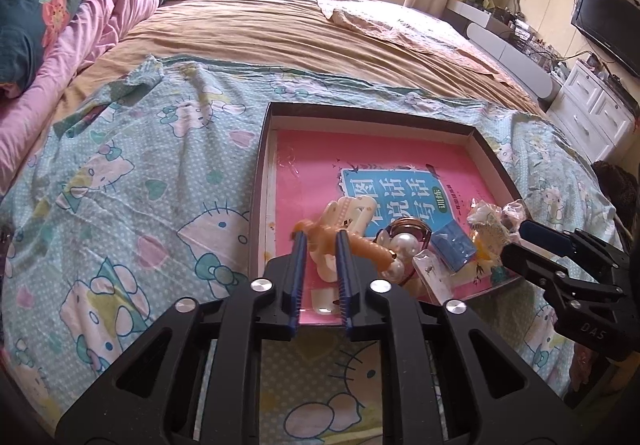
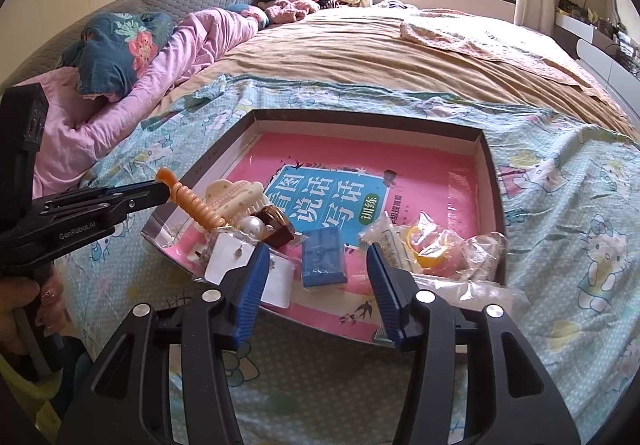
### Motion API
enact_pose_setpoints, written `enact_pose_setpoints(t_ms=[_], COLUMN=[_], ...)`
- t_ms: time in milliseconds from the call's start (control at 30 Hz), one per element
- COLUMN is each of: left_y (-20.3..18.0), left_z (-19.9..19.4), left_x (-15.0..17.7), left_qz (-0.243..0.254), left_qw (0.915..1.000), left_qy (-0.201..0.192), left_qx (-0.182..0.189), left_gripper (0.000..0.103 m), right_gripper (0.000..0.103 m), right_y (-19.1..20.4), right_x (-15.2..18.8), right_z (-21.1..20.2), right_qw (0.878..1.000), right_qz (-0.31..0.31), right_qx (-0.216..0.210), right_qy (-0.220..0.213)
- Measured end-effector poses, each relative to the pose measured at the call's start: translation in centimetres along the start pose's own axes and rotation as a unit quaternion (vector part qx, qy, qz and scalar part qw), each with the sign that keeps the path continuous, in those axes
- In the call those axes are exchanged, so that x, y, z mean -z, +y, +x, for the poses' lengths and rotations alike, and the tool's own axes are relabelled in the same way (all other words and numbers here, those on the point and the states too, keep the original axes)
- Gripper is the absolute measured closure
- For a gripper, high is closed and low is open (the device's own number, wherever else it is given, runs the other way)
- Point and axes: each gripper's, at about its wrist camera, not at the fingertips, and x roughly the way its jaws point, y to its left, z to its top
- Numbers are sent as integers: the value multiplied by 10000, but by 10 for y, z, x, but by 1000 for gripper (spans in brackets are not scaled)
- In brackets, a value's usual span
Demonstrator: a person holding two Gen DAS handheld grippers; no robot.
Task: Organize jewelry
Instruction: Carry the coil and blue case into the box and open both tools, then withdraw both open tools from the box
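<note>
Left tongs (image 1: 322, 235) pinch an orange clip (image 2: 192, 201) over the tray's (image 2: 490, 161) near-left corner on the bed (image 1: 280, 37); right tongs (image 2: 318, 253) gape empty over a blue box (image 2: 323, 259)

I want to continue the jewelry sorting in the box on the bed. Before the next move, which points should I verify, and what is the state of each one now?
1. Left gripper holds the orange hair clip: ok, the clip sits between its fingertips.
2. Right gripper is free: ok, its fingers stand apart and press on nothing.
3. Small blue box is lined up with the right fingers: ok, it lies between them.
4. Orange clip is clear of the cream claw clip: cannot tell, they overlap in both views.
5. Bare place in the cardboard box: ok, the far part of the pink book is uncovered.
</note>
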Motion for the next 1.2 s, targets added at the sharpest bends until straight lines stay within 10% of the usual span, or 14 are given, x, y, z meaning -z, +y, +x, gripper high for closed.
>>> enact_pose_setpoints(t_ms=[200, 667, 1200], left_y=[-8, -26, -34], left_z=[-17, -86, -117], left_x=[-2, 17, 97], left_qz=[60, 269, 342], left_qw=[9999, 9978, 9986], left_qy=[-146, -606, -389], left_qx=[40, 41, 102], left_gripper=[78, 12, 9], right_gripper=[33, 7, 5], right_y=[3, 19, 27], right_x=[5, 28, 85], right_z=[-33, -110, -124], right_qw=[9997, 9961, 9967], right_qz=[-32, -116, 316], right_qx=[71, 280, 456], right_qy=[-250, -825, -586])
